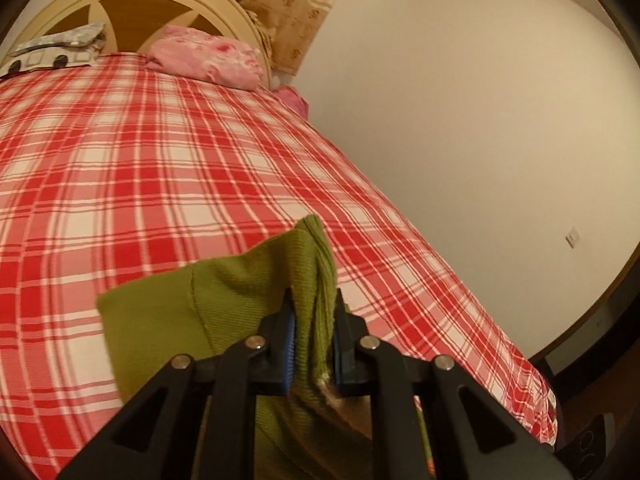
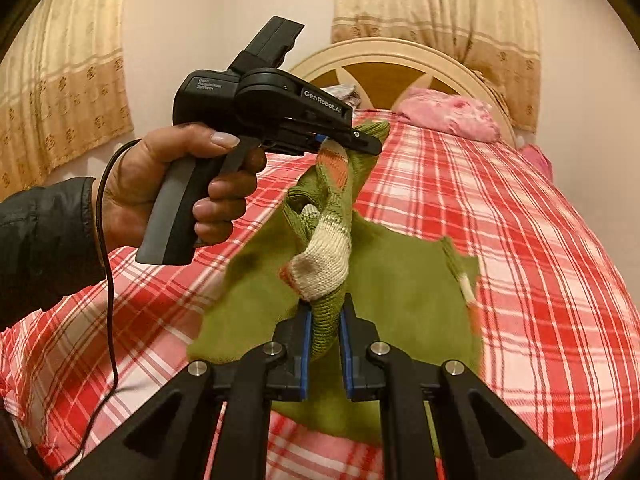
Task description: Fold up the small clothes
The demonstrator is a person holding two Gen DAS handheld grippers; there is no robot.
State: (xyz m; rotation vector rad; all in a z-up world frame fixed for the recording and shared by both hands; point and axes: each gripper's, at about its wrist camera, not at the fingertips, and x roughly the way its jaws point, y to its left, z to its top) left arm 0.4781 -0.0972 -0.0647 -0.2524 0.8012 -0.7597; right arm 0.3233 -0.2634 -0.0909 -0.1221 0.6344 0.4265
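Two claws — left claw point(image 1: 314, 320), right claw point(image 2: 325, 320) — pinch a green garment point(image 2: 404, 280) above the red-plaid bed point(image 1: 160, 168).

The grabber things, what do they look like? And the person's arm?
The left gripper is a black pistol-shaped tool with a grey handle, white "GenRobot.AI" lettering and a thin black cable. The right gripper has black fingers with blue pads and silver bolts. The person's hand is bare, with a dark jacket sleeve.
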